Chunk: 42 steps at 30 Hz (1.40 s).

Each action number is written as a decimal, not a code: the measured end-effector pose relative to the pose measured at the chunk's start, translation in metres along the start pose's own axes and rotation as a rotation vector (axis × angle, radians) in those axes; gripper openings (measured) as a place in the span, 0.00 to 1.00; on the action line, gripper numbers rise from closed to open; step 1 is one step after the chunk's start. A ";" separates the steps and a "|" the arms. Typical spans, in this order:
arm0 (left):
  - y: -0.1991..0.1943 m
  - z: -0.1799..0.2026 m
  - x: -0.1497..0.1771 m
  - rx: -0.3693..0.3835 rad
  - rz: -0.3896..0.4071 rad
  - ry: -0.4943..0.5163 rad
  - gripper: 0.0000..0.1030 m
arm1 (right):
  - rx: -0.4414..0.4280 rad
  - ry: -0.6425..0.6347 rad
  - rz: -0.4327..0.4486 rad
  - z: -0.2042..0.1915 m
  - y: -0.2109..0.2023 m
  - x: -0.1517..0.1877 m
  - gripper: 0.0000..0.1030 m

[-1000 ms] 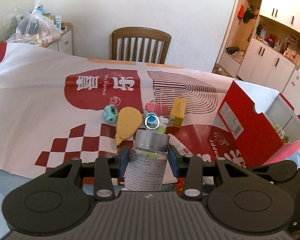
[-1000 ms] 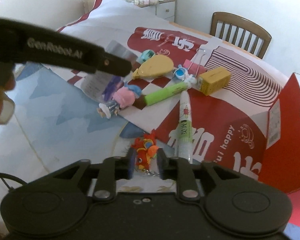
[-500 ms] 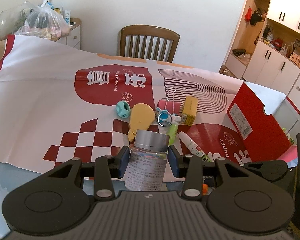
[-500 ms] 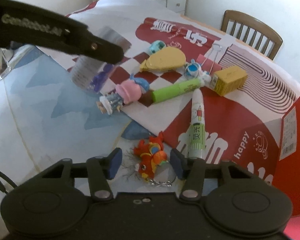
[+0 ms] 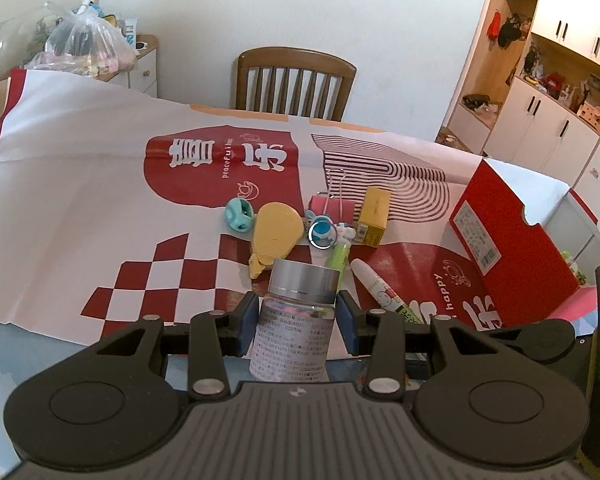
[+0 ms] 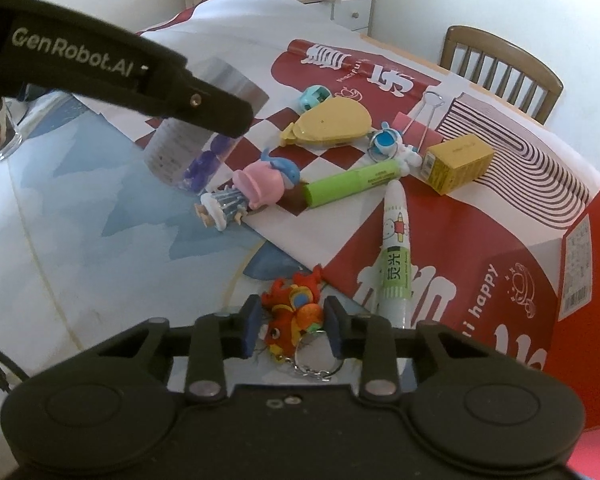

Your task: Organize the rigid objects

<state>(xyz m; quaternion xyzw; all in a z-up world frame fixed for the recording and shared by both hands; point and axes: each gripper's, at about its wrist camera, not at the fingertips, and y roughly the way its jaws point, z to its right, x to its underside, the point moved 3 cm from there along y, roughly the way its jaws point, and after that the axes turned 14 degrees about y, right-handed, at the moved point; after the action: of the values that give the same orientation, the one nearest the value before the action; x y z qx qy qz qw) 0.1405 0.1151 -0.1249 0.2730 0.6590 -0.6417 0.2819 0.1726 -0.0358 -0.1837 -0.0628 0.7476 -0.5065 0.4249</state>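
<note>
My left gripper (image 5: 296,312) is shut on a clear bottle (image 5: 292,344) with a silver cap, held upright above the table's near edge. In the right wrist view that bottle (image 6: 172,152) hangs at the left under the black left gripper. My right gripper (image 6: 292,322) has its jaws closing on a red and orange toy keychain (image 6: 296,314) that lies on the glass table; both pads touch its sides. Beyond it lie a white glue pen (image 6: 396,248), a green marker (image 6: 352,186) and a pink-hatted doll (image 6: 256,192).
On the red and white paper sheet lie a yellow flat case (image 6: 332,124), a teal toy (image 6: 314,96), a blue keyring figure (image 6: 386,142), a pink binder clip (image 6: 410,124) and a yellow box (image 6: 458,162). A red open box (image 5: 508,248) stands at the right. A wooden chair (image 5: 296,80) stands behind the table.
The right jaws spread wide half a second ago and have come back in against the red toy keychain. The left gripper keeps hold of the bottle.
</note>
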 end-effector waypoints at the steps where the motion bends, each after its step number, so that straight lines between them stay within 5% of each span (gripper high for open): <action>1: 0.000 0.001 0.000 0.001 0.001 0.002 0.40 | -0.001 0.010 0.003 0.001 -0.003 -0.001 0.25; 22: -0.017 0.067 -0.052 0.067 0.039 0.070 0.40 | -0.022 0.214 0.152 0.063 -0.124 -0.027 0.25; 42: 0.009 0.203 -0.145 0.151 0.079 0.197 0.40 | 0.121 0.350 0.285 0.223 -0.185 -0.038 0.25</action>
<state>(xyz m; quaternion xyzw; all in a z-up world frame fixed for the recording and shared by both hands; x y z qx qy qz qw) 0.2514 -0.0872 -0.0298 0.3810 0.6219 -0.6481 0.2194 0.2899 -0.2614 -0.0401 0.1578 0.7795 -0.4884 0.3592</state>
